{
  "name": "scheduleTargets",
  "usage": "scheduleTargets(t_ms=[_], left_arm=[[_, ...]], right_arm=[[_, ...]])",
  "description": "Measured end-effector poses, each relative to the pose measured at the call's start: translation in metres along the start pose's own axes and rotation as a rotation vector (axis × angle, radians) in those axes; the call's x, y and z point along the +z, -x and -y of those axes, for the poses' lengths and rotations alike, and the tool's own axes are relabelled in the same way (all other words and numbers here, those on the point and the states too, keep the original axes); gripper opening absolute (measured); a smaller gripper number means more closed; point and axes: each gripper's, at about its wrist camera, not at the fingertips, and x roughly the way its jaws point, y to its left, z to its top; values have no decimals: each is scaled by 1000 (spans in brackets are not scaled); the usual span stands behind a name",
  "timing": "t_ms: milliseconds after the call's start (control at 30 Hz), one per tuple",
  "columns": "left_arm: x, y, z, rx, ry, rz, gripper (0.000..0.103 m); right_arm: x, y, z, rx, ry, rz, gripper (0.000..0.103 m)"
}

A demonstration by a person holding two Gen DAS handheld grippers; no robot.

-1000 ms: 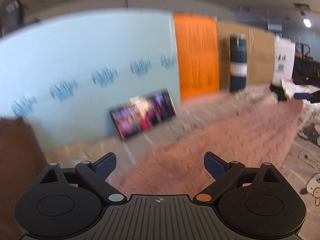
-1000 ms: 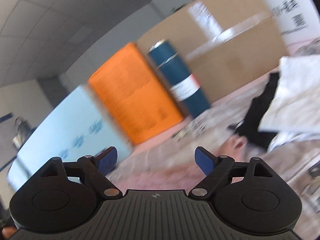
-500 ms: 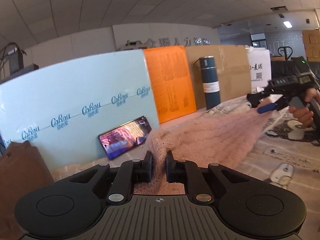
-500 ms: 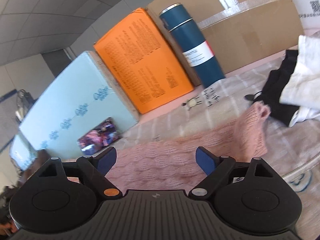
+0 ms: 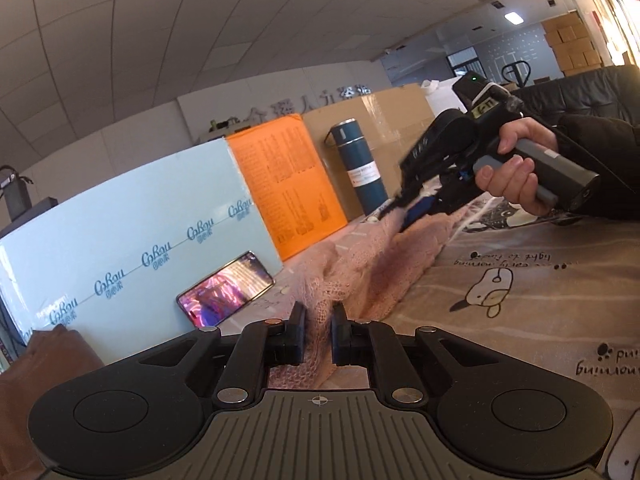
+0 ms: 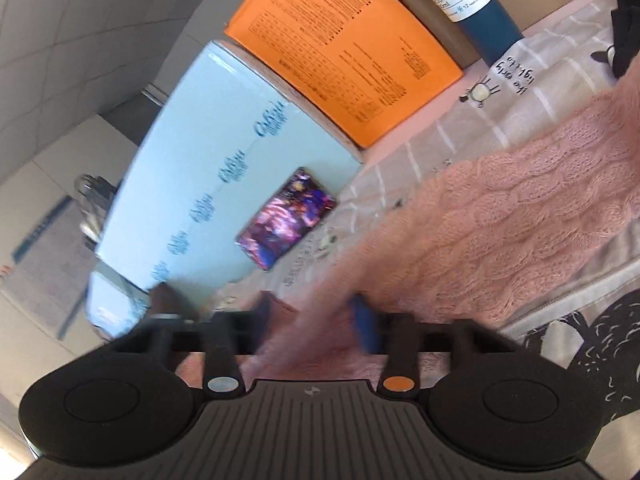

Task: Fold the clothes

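Observation:
A pink knitted sweater (image 5: pixel 384 264) lies stretched across the printed sheet (image 5: pixel 520 280). My left gripper (image 5: pixel 318 336) is shut on one bunched end of it, with fabric pinched between the pads. The sweater's far end rises to my right gripper (image 5: pixel 408 210), held by a person's hand (image 5: pixel 512 168). In the right wrist view the sweater (image 6: pixel 520 216) runs between the blurred fingers of the right gripper (image 6: pixel 316 324), which have closed in on the fabric.
A lit phone (image 5: pixel 226 290) leans against a pale blue board (image 5: pixel 140 232). Beside it stand an orange board (image 5: pixel 288 184), a blue bottle (image 5: pixel 358 168) and a cardboard box (image 5: pixel 384 120). A black garment (image 6: pixel 628 20) lies by the bottle. A brown cloth (image 5: pixel 52 360) sits at left.
The left gripper closed on the sweater's end and still holds it. The right gripper, open half a second ago, has come down over the other end and closed on the fabric.

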Motion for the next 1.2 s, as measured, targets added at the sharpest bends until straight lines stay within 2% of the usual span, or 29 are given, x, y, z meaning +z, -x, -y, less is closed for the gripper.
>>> scheduleTargets(t_ms=[100,233,333,433,600,633,700,733,767,800,867,900,933,1033,1100,1133,1200], left_arm=[[-1,6,-4,1,0,12,9],[-7,9,-6,-55,13,-45,9],[-12,12,-8,-100,22,-91,9],[-17,15,-10,-144,30,-137,9],[-25,19,-12,-219,45,-214,11],[-27,20,-13,-234,47,-229,16],[-30,22,-14,-264,53,-260,17],[-31,23,-14,-278,56,-275,21],[-30,26,-18,-281,76,-258,24],[-29,30,-22,-280,99,-233,32],[-25,35,-30,-274,154,-173,57],[-22,36,-33,-268,187,-137,78],[-19,37,-36,-263,220,-100,85],[-12,29,-43,-209,330,-20,88],[-9,19,-44,-174,390,2,92],[-8,13,-44,-167,407,-1,92],[-6,2,-42,-154,440,-6,93]], right_arm=[[-10,15,-7,5,47,44,6],[-35,63,-34,-5,175,114,6],[-59,97,-50,-19,229,128,6],[-83,112,-47,-59,233,86,6],[-110,113,-20,-64,139,-37,6],[-113,114,-17,-66,138,-52,9],[-115,121,-14,-67,154,-57,13],[-114,128,-13,-64,170,-41,29],[-112,136,-13,-60,185,-24,51],[-110,143,-12,-57,201,-8,56],[-99,161,-9,-75,224,72,66],[-92,168,-4,-111,224,127,71],[-84,175,2,-156,219,185,75],[-61,180,23,-396,148,306,75],[-46,174,43,-507,61,345,75],[-39,173,53,-524,9,348,75],[-28,167,67,-502,-55,346,75]])
